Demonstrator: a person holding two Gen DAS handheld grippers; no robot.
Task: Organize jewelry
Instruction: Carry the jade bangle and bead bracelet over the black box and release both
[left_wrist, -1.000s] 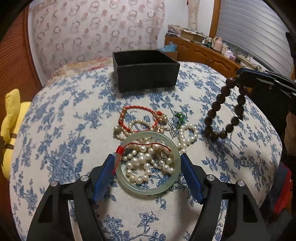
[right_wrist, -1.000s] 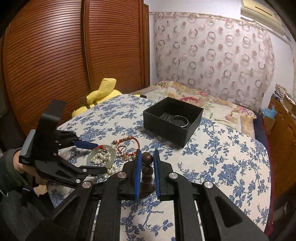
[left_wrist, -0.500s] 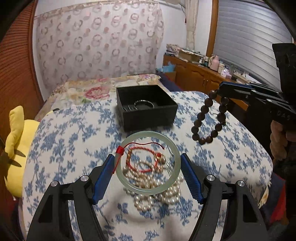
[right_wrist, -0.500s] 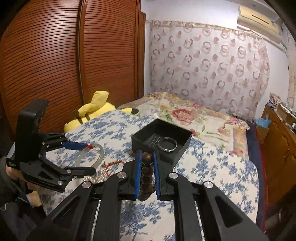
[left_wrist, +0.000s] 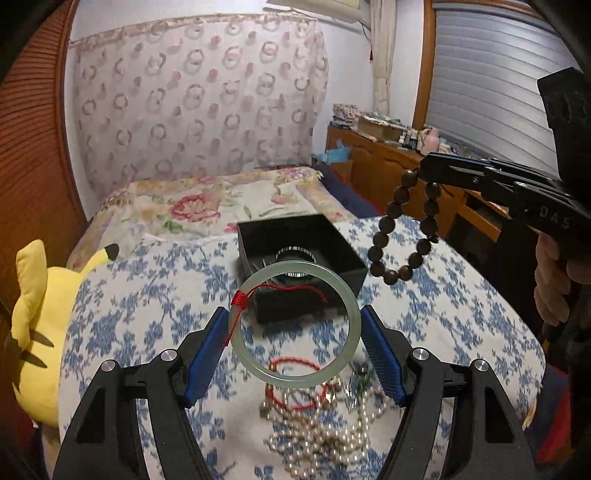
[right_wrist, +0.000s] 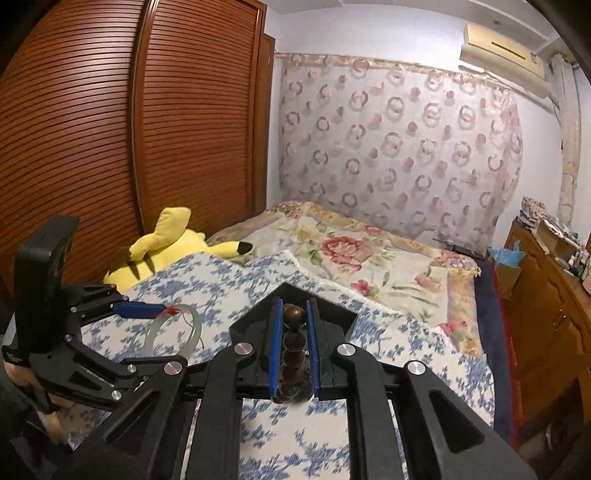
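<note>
Now both pieces are off the bed (left_wrist: 461, 302) and in the air. A second ago the bangle (left_wrist: 295, 325) lay on the pearls (left_wrist: 317, 432); the left gripper (left_wrist: 295, 347) has lifted it, jaws spread wide and pressing its rim on both sides, so it hangs in front of the box (left_wrist: 303, 251). The right gripper (right_wrist: 291, 354), jaws nearly together, pinches the beads (right_wrist: 293, 347), which have risen too and dangle beside the box. Likely next: dropping both in. The pearls and red cord (left_wrist: 295, 384) remain on the bed.
</note>
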